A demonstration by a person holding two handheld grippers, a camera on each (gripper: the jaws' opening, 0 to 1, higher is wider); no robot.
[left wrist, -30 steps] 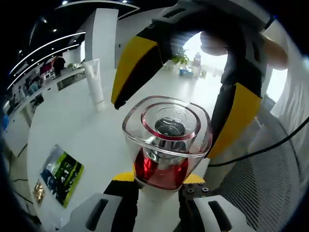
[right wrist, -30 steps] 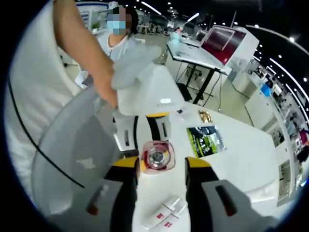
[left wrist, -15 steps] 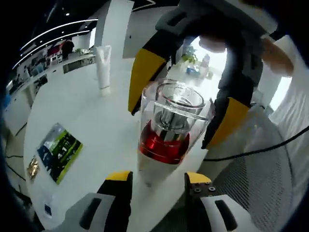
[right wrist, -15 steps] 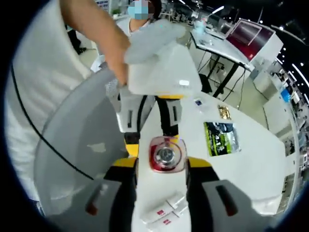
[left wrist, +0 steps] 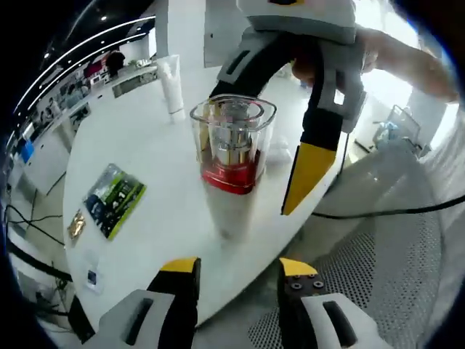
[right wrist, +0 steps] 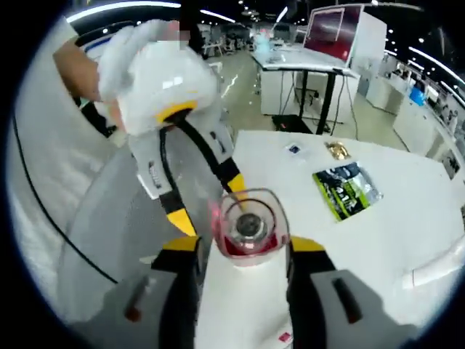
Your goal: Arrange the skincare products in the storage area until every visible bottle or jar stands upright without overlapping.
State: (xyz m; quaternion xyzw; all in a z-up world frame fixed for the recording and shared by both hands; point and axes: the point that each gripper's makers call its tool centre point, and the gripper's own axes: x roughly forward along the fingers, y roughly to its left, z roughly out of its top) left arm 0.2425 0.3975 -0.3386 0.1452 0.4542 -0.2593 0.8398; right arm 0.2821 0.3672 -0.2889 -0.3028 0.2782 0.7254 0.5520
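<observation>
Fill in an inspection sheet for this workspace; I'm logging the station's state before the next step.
Surface: white table, glossy.
Job's things: clear square-capped bottle with red base, upright between the right gripper's jaws; white tube standing upright farther back.
Clutter: green printed packet, small gold-wrapped item, small white card.
Grippers: right gripper shut on the bottle; left gripper open, holding nothing.
Cables: black cable over the grey mesh chair.
Surroundings: open office with desks, red monitor screen.

My tools [left wrist: 231,273] have yellow tips; the jar [left wrist: 232,145] is clear with a red base, on a white worktop [left wrist: 167,218].
</observation>
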